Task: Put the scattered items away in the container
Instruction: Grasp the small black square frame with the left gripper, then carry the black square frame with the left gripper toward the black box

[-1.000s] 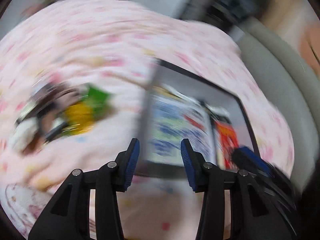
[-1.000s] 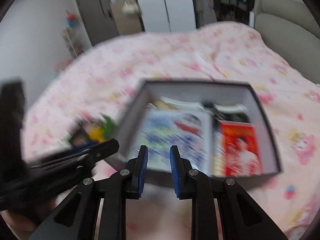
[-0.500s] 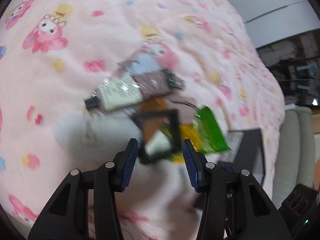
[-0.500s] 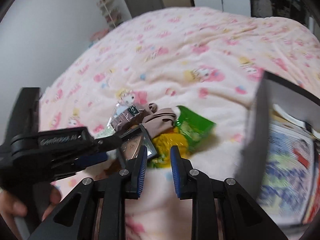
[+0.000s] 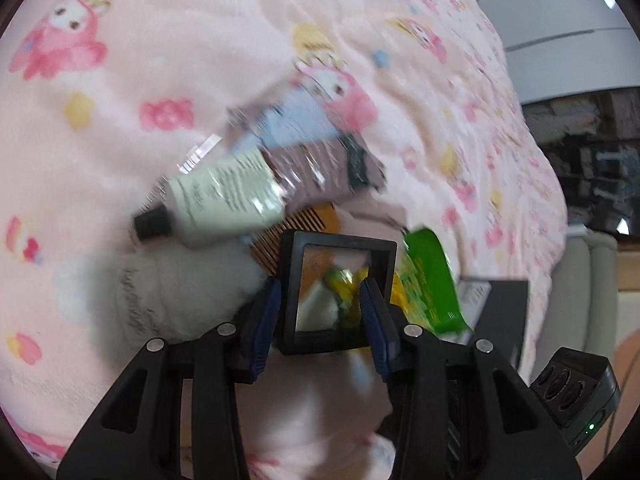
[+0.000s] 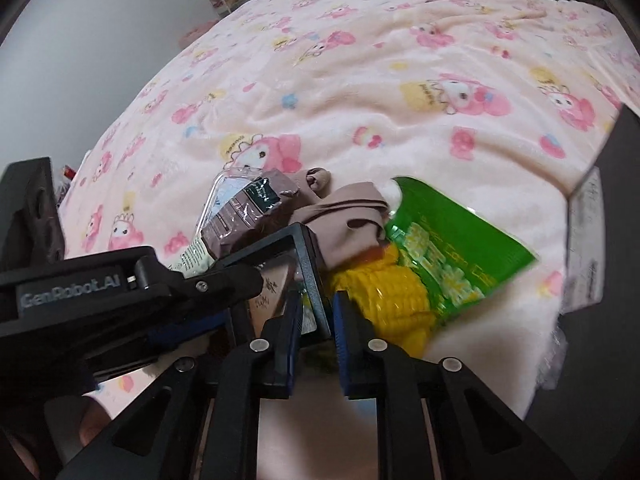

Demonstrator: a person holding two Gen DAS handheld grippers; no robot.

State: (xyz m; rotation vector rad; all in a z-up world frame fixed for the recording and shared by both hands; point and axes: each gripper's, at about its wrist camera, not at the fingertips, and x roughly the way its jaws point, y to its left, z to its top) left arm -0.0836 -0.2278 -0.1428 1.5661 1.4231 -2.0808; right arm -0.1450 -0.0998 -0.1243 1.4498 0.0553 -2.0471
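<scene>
The left gripper straddles a small square mirror with a black plastic frame, its blue ribbed pads at either frame edge and closing in; the right gripper is narrowing on one side rail of the same frame, seen edge-on; whether either yet presses, I cannot tell. Under both spreads a fleecy pink blanket printed with cartoon figures; right of the right gripper stands the dark box wall; just ahead lies a glossy green corn packet, crumpled beige cloth, a pale squeeze tube with black cap, a brown ridged comb.
</scene>
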